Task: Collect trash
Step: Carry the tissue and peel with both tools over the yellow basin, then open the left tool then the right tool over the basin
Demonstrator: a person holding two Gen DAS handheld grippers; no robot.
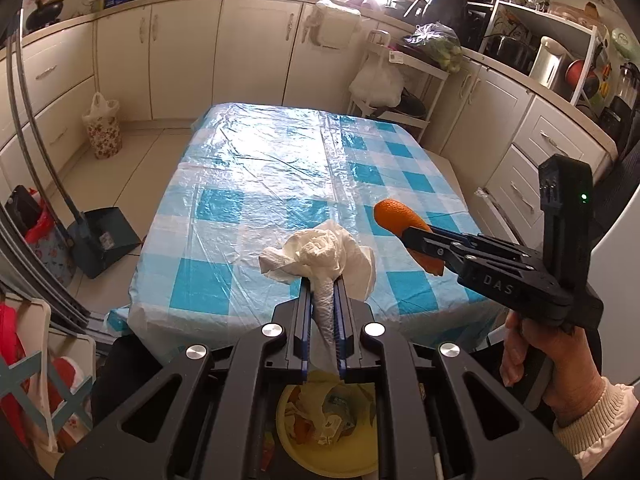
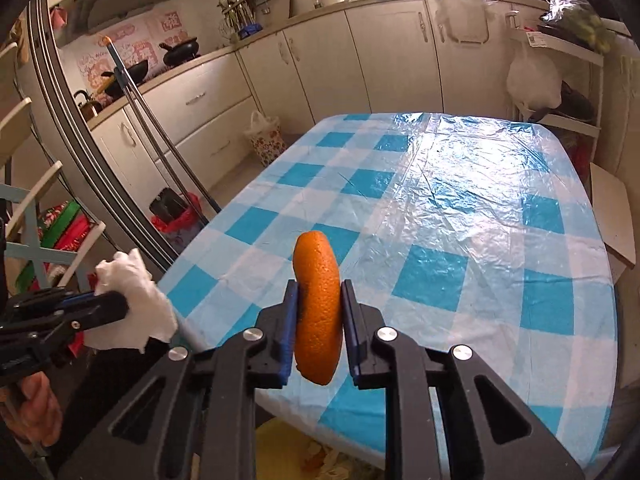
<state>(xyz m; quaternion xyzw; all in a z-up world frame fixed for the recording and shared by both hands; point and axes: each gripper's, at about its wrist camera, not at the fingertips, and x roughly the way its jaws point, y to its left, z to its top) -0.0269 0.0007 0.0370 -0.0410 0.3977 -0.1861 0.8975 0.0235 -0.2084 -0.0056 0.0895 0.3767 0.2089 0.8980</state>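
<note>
My left gripper (image 1: 322,280) is shut on a crumpled white paper towel (image 1: 320,254) and holds it above a yellow bin (image 1: 288,446) that has paper and peel scraps in it. My right gripper (image 2: 320,286) is shut on a piece of orange peel (image 2: 318,304), held above the table's near edge. The peel (image 1: 400,218) and right gripper (image 1: 412,236) show at the right of the left wrist view. The towel (image 2: 136,300) and left gripper (image 2: 108,300) show at the lower left of the right wrist view. The yellow bin's rim (image 2: 272,440) shows below the table edge.
A table with a blue-and-white checked plastic cloth (image 1: 288,176) fills the middle. A dustpan (image 1: 104,236) with a long handle stands on the floor left of it. A floral bag (image 1: 102,128) stands by the cabinets. A white rack (image 1: 404,80) with bags stands behind the table.
</note>
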